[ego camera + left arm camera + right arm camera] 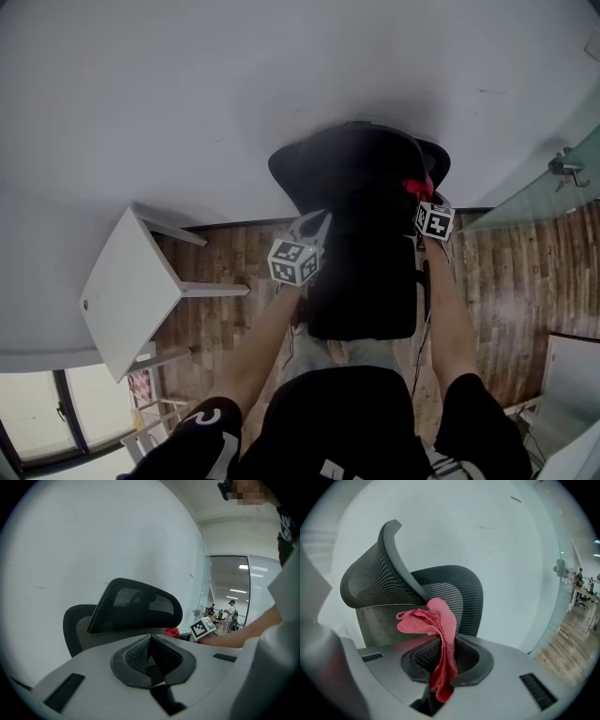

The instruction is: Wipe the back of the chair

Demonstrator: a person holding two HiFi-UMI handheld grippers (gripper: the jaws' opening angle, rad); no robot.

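1. Room first: plain white wall (234, 94) across the top of the head view, wood floor (225, 309) under it, and a glass partition (553, 187) off at 3 o'clock.
2. The black mesh chair (361, 234) sits dead centre in the head view, between the person and the wall. Its curved headrest (136, 604) sticks up above the back.
3. The red cloth (443, 639) is pinched in the right gripper (440, 660). The jaws are clamped on the cloth's middle and the bunched free end flops toward the mesh. In the head view it sits at about 1 o'clock on the chair, up near the headrest. I can't tell if it's actually touching the mesh yet.
4. The left gripper (151, 644) has its jaws pressed together with nothing between them. It hangs at the chair's 9 o'clock edge, just beside the back.
5. My read is that this is the start of the wipe, with the cloth up at the top but no real stroke going.
   - I'd press the loose end flat on the mesh instead of dabbing with a wad.
   - Long strokes from 12 down to 6, overlapping across the back, should cover it.
   - Mesh tends to snag fabric, so keep the pinch firm.
   - These chairs usually swivel, so bracing the 9 o'clock edge with the left gripper seems smart.
6. Containers: none that I can spot, no bucket, bin or bottle. The only other furniture is a white table (131, 291) out at 9 o'clock.
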